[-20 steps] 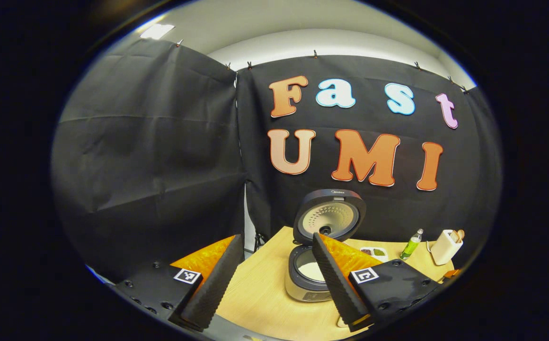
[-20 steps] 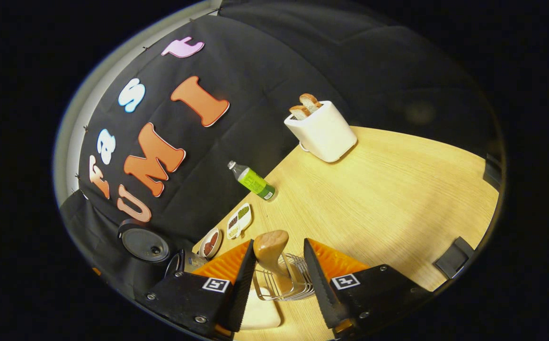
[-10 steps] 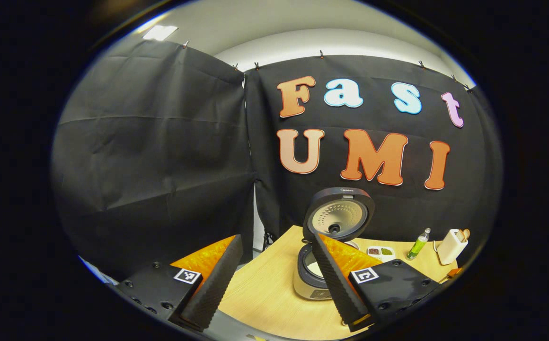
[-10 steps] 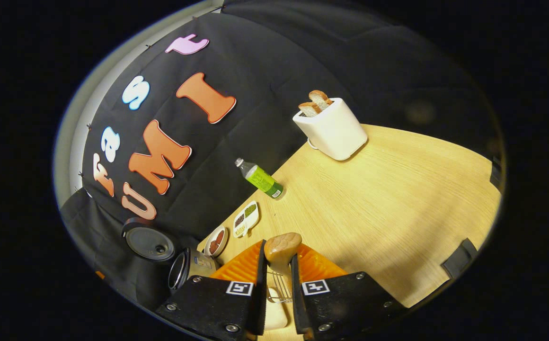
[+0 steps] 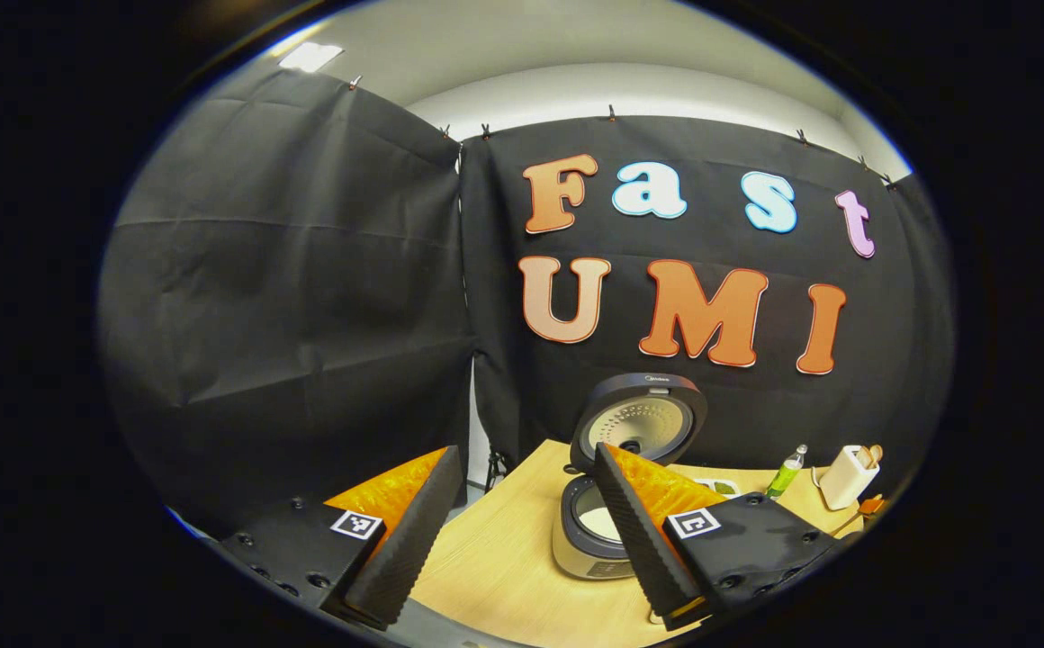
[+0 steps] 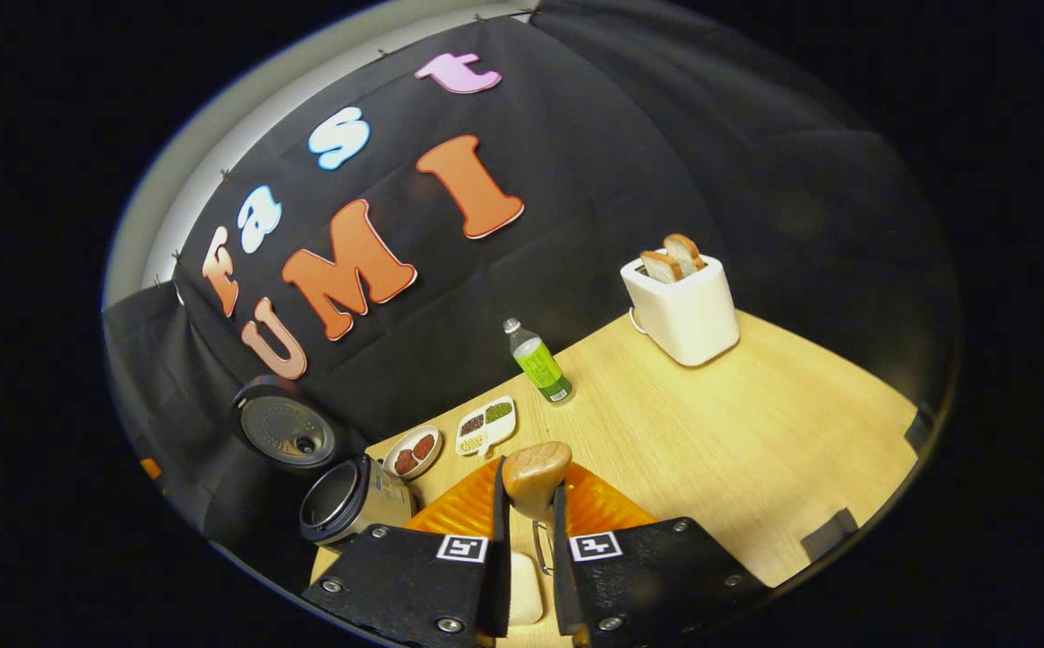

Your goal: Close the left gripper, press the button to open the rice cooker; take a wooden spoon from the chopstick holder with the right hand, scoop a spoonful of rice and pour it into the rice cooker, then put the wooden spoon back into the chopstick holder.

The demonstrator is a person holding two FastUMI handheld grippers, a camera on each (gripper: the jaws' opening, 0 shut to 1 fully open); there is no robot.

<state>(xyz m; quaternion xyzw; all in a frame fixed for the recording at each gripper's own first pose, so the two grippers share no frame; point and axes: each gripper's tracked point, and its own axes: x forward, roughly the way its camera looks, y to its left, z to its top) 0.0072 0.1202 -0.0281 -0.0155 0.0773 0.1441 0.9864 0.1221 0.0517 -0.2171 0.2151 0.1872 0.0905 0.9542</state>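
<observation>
One rice cooker (image 5: 596,535) stands on the surface (image 6: 720,423) with its lid up; one bottle (image 6: 539,364), one toaster (image 6: 686,310) holding two bread slices (image 6: 673,256), and two small dishes (image 6: 450,438) stand there too; the right tool (image 6: 529,526) is clenched on the wooden spoon (image 6: 534,474), its handle end above the fingers; the left tool (image 5: 522,531) is spread wide, grasping nothing, near the cooker.

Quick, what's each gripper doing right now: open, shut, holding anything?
Left gripper: open, holding nothing.
Right gripper: shut on the wooden spoon, gripping its handle.
</observation>
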